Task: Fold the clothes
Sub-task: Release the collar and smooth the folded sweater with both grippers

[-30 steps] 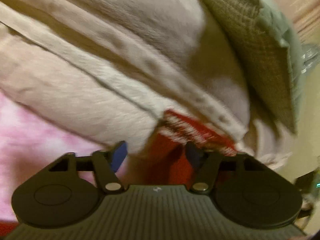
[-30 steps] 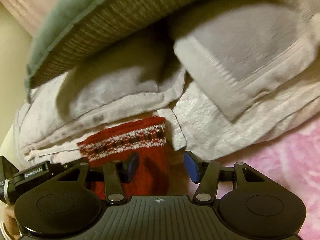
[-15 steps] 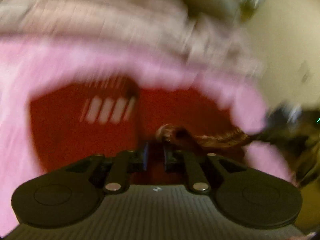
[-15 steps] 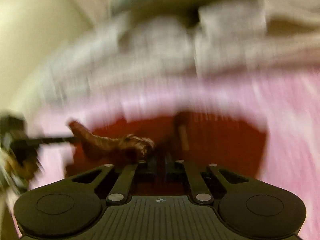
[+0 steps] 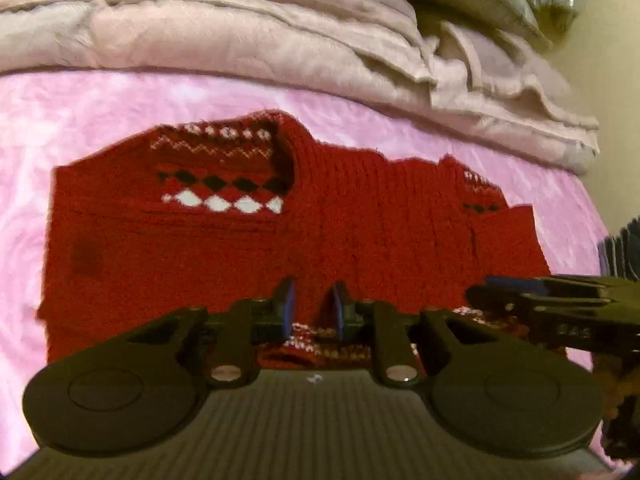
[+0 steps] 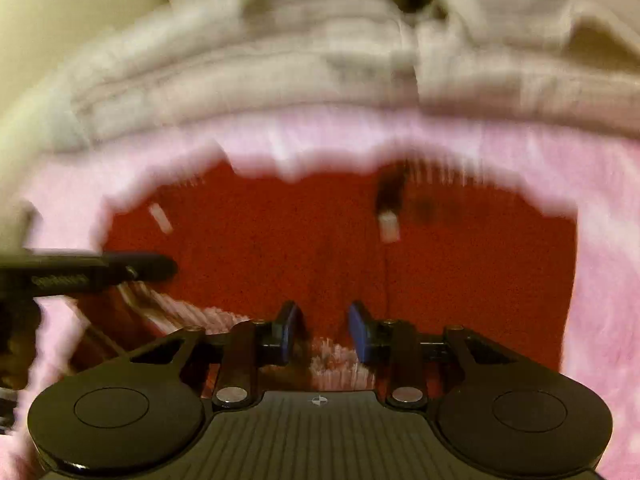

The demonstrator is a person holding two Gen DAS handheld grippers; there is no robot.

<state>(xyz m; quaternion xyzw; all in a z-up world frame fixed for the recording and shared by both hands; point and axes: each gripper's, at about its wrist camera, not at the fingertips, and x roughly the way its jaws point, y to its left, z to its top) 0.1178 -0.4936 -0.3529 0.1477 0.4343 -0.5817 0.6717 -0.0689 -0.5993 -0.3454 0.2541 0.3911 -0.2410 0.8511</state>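
Red knit sweater (image 5: 360, 232) lies spread across the middle of the left wrist view on a pink blanket (image 5: 120, 96), beige bedding (image 5: 240, 36) piled along the top. Left gripper (image 5: 312, 308) has just been opening, narrow gap, nothing pinched. Right wrist view is blurry: the right gripper (image 6: 324, 330) at bottom centre, also just been opening, gap empty over the sweater.

The only writing sits on the black plastic right gripper (image 5: 560, 312), seen from the left wrist camera at about four o'clock. Small raised marks on its side look like "DAS", but they are too dim to be sure. In the right wrist picture, the black plastic left gripper (image 6: 80, 272) at nine o'clock has a blurred label nobody could read.
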